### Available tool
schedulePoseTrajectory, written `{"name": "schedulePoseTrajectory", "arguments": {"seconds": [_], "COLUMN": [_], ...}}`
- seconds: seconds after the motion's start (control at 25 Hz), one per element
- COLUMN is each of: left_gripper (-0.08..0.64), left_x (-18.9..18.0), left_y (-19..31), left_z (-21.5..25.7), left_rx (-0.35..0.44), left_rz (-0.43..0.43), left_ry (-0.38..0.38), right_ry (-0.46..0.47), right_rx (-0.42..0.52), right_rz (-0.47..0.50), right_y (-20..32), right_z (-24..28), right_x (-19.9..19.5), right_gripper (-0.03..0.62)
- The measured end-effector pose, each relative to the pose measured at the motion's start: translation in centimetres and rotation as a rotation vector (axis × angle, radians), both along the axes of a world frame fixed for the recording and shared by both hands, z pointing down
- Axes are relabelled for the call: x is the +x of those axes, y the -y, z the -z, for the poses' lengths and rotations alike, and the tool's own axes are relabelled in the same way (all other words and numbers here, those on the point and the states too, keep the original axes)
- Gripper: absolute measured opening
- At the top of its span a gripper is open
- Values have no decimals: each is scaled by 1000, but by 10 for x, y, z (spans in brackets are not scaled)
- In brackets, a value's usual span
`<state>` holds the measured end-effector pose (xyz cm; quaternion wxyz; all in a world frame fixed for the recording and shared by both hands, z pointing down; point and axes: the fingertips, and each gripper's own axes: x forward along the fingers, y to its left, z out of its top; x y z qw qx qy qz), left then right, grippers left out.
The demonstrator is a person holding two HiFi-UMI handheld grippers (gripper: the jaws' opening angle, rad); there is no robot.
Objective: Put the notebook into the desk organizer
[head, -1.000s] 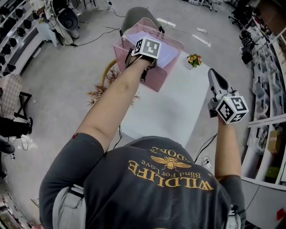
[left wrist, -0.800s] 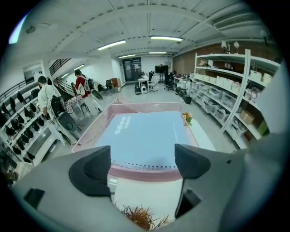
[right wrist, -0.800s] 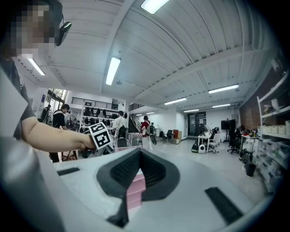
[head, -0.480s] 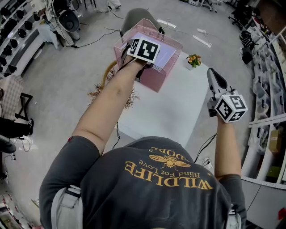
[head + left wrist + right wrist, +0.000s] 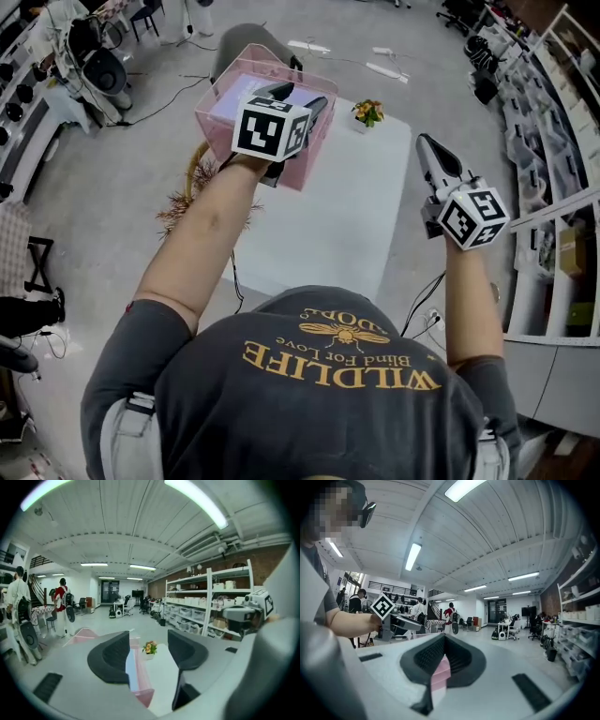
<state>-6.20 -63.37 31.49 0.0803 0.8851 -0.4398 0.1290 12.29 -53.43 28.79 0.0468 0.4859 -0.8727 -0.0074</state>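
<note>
— How many things stood on the white rectangular table [image 5: 328, 225]?

— Two that I could count. One pink translucent plastic desk organizer [image 5: 214, 133] sat at the upper middle of the head view. One small white pot of orange and yellow flowers [image 5: 367, 112] stood apart from it, toward the upper right.

— And the notebook?

— One only — a flat pale lilac notebook [image 5: 230, 101]. It lay inside the desk organizer and showed through the open top.

— Two grippers?

— Two, each carrying one black-and-white marker cube [image 5: 270, 131]. The left gripper [image 5: 298, 97] overlapped the organizer's near side at the upper centre of the head view. Its jaws stood partly apart, had just been closing, and held nothing. In its own view only the organizer's pink wall and the flowers showed through the gap, well beyond the tips.

— The right one?

— The right gripper [image 5: 427, 148] was at the right of the head view, just past the table's right edge in the frame and well apart from the organizer. Its jaws met at the tips and gripped nothing. A sliver of distant pink showed through the slit in its own view.

— Anyone else about?

— Two people at the far left of the left gripper view — one in white [image 5: 18, 590], one in red [image 5: 61, 599].
</note>
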Motion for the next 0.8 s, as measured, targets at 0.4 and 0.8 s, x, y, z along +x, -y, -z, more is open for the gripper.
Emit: {"name": "schedulePoseTrajectory", "arguments": {"seconds": [0.4,0.8], "left_gripper": [87,0], "left_x": [115,193], "left_y": [-95,-183], "left_z": [21,9], "left_rx": [125,174], "left_rz": [-289,-329], "left_ry": [-212,-350], "right_ry": [21,45], "right_rx": [12,-31], "right_rz": [-96,-103], "right_y": [-68,-131], "right_z": [7,-14], "right_x": [105,212], "right_gripper": [0,0]}}
